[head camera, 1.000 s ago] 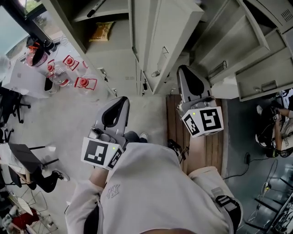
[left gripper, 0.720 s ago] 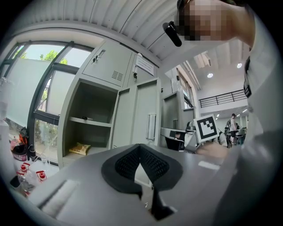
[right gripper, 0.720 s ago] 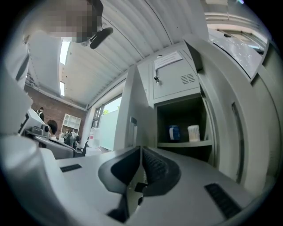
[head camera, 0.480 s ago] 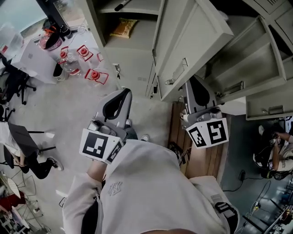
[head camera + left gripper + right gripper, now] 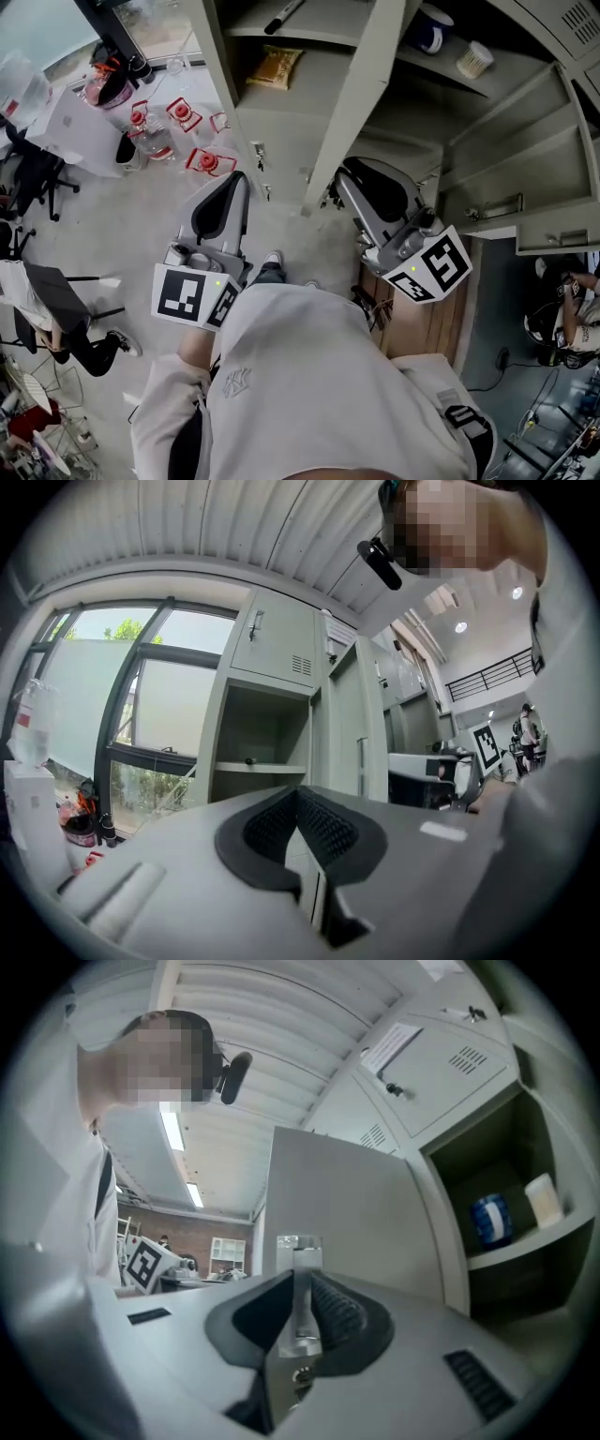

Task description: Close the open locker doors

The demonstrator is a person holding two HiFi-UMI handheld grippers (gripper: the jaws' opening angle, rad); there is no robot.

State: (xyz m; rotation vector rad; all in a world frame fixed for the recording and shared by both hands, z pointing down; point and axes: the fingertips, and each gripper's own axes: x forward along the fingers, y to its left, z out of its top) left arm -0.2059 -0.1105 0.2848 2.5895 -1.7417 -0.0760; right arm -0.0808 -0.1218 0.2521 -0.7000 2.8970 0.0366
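A bank of grey lockers fills the top of the head view. One tall open door (image 5: 361, 103) stands edge-on between two open compartments. My right gripper (image 5: 345, 180) is at that door's lower edge. In the right gripper view its jaws are shut on the door's chrome handle (image 5: 298, 1297), with the door panel (image 5: 356, 1213) right behind it. My left gripper (image 5: 234, 178) hangs to the left of the door, shut and empty. It points at the open left compartment (image 5: 253, 752). More open doors (image 5: 511, 141) jut out at the right.
The left compartment holds a marker (image 5: 286, 14) and a snack bag (image 5: 274, 66). A blue cup (image 5: 431, 28) and a paper cup (image 5: 476, 58) stand in the right one. Bottles (image 5: 155, 131) stand at the left, and a wooden platform (image 5: 427, 328) lies under the right arm.
The door showed its broad face before and is now edge-on. My right gripper has shifted left onto its handle. My left gripper has stayed nearly in place.
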